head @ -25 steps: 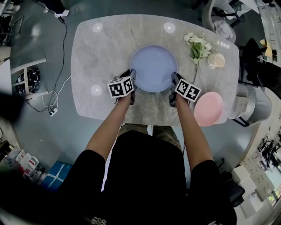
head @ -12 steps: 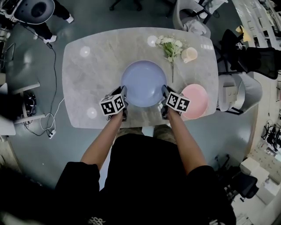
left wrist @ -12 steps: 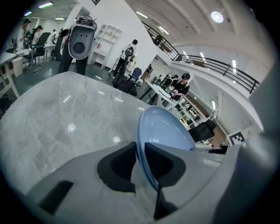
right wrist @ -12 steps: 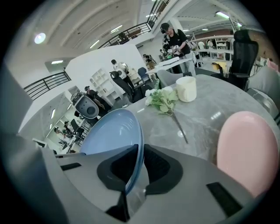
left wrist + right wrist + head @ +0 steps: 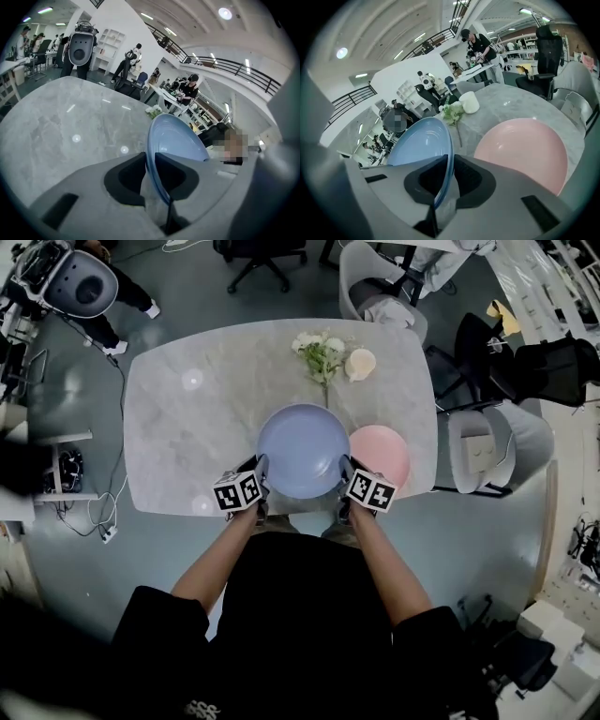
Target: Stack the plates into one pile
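Plates 2 — blue plate (image 5: 302, 448), pink plate (image 5: 382, 451) | cup (image 5: 360, 364) 1 | table (image 5: 187, 427) 1

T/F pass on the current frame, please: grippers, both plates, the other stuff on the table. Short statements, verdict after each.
1. The left gripper and the right gripper are each shut on the rim of the blue plate. True.
2. The pink plate sits on top of the blue plate. False: it lies on the table on the blue plate's right.
3. The flowers lie on the table beyond the blue plate. True.
4. The cream cup is left of the flowers. False: it is right of them.
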Tool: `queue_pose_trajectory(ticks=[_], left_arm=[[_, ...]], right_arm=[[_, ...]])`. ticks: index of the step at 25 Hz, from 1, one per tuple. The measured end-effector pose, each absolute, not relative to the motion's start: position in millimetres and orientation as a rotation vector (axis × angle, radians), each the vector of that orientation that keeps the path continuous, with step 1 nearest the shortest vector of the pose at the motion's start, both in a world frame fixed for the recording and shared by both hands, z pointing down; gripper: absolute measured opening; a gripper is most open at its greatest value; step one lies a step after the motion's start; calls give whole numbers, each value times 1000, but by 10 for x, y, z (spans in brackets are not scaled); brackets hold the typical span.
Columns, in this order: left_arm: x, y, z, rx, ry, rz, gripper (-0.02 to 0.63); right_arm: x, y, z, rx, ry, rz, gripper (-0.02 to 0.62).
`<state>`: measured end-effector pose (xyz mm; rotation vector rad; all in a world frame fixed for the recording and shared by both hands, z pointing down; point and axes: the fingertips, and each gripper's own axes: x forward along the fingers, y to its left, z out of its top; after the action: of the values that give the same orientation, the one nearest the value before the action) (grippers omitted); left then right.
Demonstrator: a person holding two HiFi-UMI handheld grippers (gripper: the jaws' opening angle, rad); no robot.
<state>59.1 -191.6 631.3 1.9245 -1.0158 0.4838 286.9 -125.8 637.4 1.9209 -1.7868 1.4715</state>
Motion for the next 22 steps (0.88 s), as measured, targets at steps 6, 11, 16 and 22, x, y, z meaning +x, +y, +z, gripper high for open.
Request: queue_pose_trajectory(ticks=[6, 11, 16, 22], left_arm=[[1175, -1312, 6275, 1872, -1135, 467, 60], [1713, -753, 6327, 1834, -1210, 442, 58], [2198, -440, 6337, 1817, -1192, 451, 58], [2565, -492, 6474, 1835, -1140, 489, 60]], right_arm=[[3510, -709, 6359, 1862, -1847, 1484, 48], [4083, -294, 6409, 1762, -1894, 1503, 48], [4548, -46, 6368, 1746, -1882, 1473, 48], [4901, -16, 6478, 1793, -1839, 1467, 48]])
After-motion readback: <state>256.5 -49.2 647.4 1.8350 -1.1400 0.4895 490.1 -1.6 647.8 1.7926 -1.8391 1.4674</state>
